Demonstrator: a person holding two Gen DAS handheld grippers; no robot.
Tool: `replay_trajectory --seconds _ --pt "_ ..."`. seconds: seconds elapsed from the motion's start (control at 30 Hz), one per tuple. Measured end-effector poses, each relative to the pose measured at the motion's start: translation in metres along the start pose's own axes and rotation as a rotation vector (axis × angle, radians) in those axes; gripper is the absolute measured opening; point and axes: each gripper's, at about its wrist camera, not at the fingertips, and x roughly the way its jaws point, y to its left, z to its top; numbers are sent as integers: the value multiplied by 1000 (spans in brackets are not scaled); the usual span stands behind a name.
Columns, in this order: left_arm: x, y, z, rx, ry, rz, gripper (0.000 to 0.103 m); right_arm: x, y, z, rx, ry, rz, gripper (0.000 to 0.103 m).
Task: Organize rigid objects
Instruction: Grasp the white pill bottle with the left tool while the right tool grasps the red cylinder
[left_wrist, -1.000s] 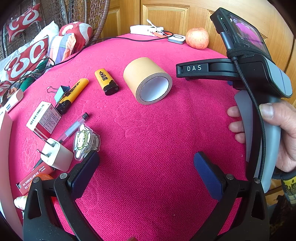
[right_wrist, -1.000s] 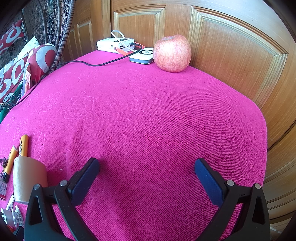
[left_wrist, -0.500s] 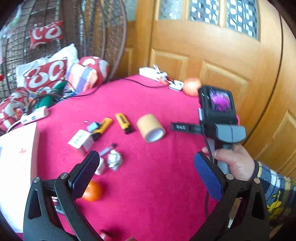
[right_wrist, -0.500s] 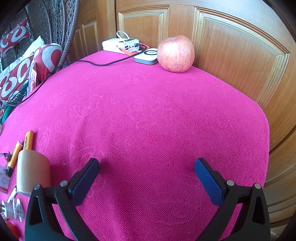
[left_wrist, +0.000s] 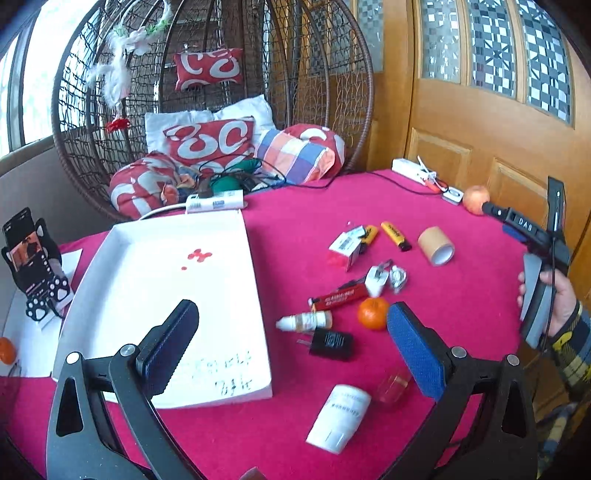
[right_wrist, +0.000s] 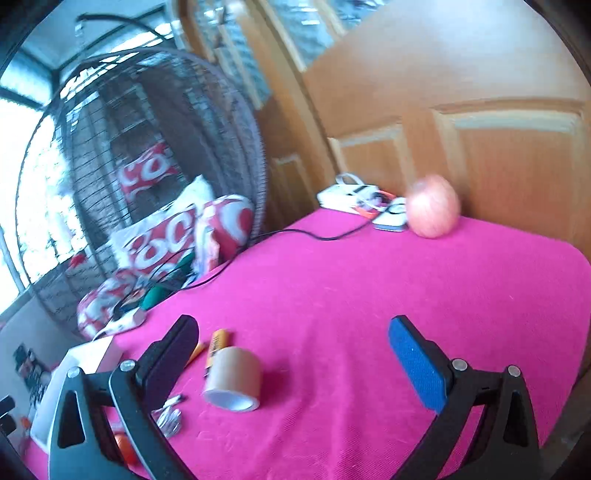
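On top of the pink table sits a big white tray, and its floor is bare but for some red spots. All the small things lie on the cloth to its right, none in the tray yet.

Both tongs are high up and wide open, holding nothing. The left gripper looks down over the tray edge and the pile. The right gripper hangs over the far side, near the tape. That view is blurry, so it is hard to tell how close it is.

What could go wrong? I think the tape is the first worry. It is a fat roll lying on its round side. A push from one finger could send it rolling, maybe off the table.

The white bottle lies on its side near the front edge. It is round too, so a bad pinch could make it slip and fall off.

The orange could roll the same way.

The black plug and the small dropper lie close together, just beside the tray. Wide tongs coming down there might grab both, or knock one away.

The lighter is thin and flat, so the fingers could slide off it.

The two tongs could also bump if both go for the same pile.
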Motion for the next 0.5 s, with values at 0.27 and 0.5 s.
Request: replay_trajectory --seconds 0.27,0.5 --pt "24 -41 -61 183 208 -61 103 7 58 -22 -225 199 233 103" --pt "37 -43 -70 188 252 -87 97 -14 133 -74 -498 412 532 103"
